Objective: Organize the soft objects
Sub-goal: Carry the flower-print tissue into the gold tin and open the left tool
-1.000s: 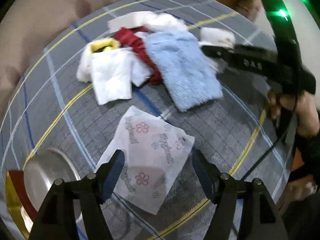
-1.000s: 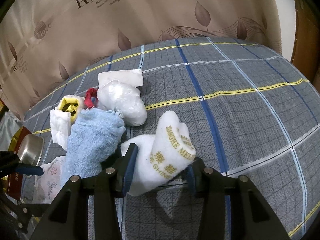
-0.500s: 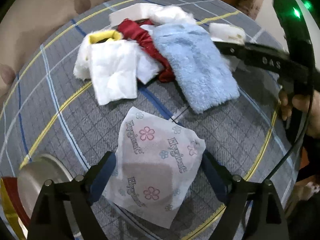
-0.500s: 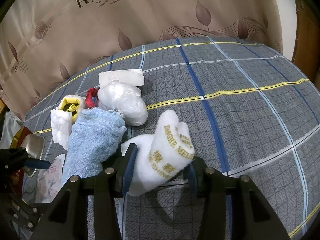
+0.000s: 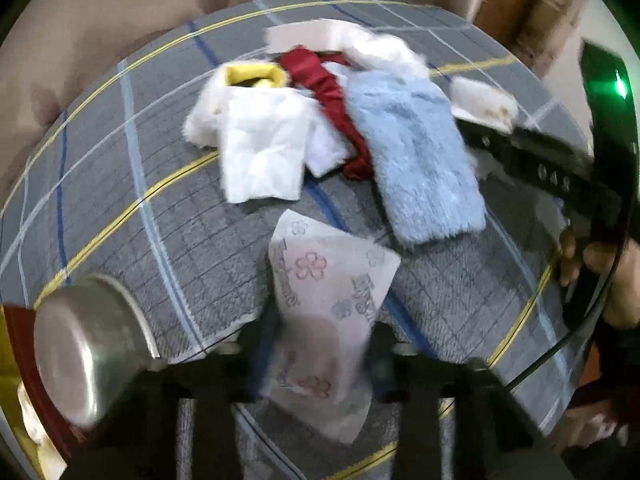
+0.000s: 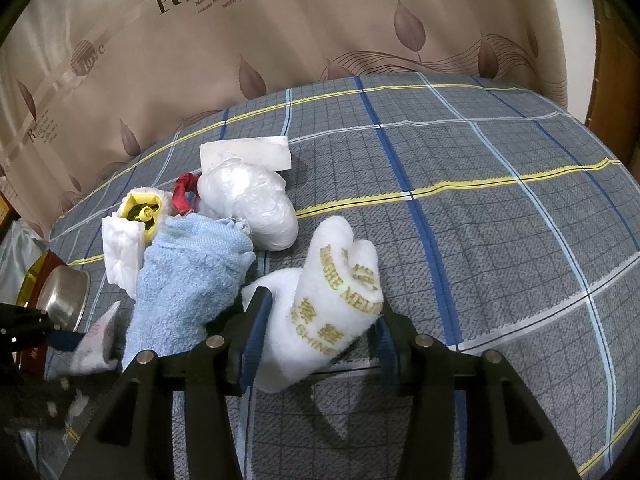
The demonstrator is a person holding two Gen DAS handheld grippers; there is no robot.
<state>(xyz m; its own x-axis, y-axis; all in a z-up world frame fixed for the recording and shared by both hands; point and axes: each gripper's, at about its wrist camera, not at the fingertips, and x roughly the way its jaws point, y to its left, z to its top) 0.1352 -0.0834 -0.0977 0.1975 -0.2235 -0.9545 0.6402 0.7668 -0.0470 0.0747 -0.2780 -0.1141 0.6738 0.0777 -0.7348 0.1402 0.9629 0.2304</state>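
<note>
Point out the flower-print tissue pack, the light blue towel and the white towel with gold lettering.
flower-print tissue pack (image 5: pixel 320 304): left wrist view, middle of its printed face.
light blue towel (image 5: pixel 416 152): left wrist view, centre of its fluffy top.
white towel with gold lettering (image 6: pixel 332 304): right wrist view, on the lettered fold.

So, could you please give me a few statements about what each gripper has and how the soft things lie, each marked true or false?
1. The left gripper pinches the flower-printed packet. True; its jaws have just been closing on it.
2. The right gripper is shut on the blue towel. False; it grips the white towel with gold lettering.
3. The red cloth lies beside the blue towel. True.
4. The metal bowl sits on the pile. False; it stands apart, by the left gripper.
</note>
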